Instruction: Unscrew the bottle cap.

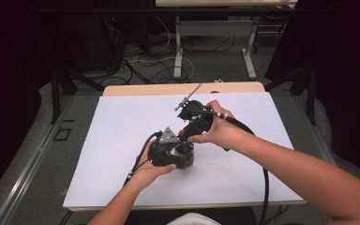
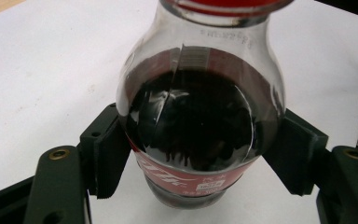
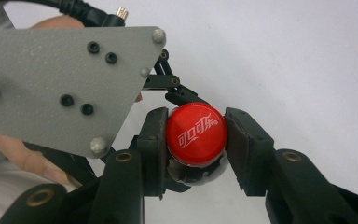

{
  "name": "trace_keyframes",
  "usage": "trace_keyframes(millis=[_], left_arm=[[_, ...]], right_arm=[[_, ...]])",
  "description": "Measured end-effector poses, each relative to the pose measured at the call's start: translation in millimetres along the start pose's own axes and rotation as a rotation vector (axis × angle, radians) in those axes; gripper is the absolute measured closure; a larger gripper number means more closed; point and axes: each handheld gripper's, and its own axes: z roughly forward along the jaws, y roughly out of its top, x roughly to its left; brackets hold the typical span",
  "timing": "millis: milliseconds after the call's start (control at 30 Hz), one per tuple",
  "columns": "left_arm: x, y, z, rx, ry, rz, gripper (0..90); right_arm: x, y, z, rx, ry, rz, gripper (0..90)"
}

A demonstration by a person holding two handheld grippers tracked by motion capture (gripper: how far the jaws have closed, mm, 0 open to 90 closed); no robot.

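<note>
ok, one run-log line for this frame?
left claw: shut on cola bottle | right claw: shut on red cap | bottle upright on white table

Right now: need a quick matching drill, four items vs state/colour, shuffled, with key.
1. left gripper
2. right gripper
3. cap
4. table cover

A. white
B. red, white lettering
C. clamped on the bottle body
D. jaws at either side of the cap, from above

Pairs: 1-C, 2-D, 3-B, 4-A
</note>
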Motion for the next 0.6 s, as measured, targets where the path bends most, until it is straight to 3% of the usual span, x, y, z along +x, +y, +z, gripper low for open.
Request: trace_keyframes(millis=[133,167,200,233,267,367,433,467,533,567,600], left_arm=[[0.5,0.7,-1.5,0.017,-0.013,0.009,30.0],[0.2,0.1,-0.6,0.003,-0.006,0.009,30.0],[0.6,0.5,-1.3,0.012,-0.012,0.011,30.0],[0.2,0.2,-0.7,0.000,-0.006,0.009,30.0],[0.0,0.1,-0.5,-0.003,0.000,0.008,30.0],[0.6,0.1,-0.4,-0.005,-0.010,0.016,30.0],[0.2,0.0,0.0,-0.004,-0.007,0.028,30.0],[0.0,0.1,0.0,-0.004,-0.009,0.026,30.0],[0.3,0.2,-0.4,-0.002,-0.014,0.024,30.0],[0.0,0.1,-0.5,-0.002,-0.014,0.018,30.0],[0.1,0.1,-0.9,0.000,-0.011,0.015,30.0]], right_arm=[[-1.8,1.7,-1.0,0.008,0.028,-0.088,60.5],[-3.7,2.6,-1.1,0.021,0.062,-0.125,60.5],[-4.8,3.6,-1.3,0.029,0.062,-0.165,60.5],[-9.8,5.1,-0.8,0.031,0.115,-0.216,60.6],[-9.8,5.1,-0.8,0.031,0.115,-0.216,60.6],[-16.6,7.3,0.2,0.033,0.167,-0.335,60.6],[-20.2,7.6,0.8,0.026,0.201,-0.456,60.4],[-21.6,8.2,1.0,0.026,0.213,-0.491,60.5],[-22.5,7.6,1.1,0.027,0.228,-0.511,57.4],[-22.5,7.3,1.4,0.027,0.221,-0.516,51.7],[-22.8,6.9,1.9,0.025,0.214,-0.479,45.2]])
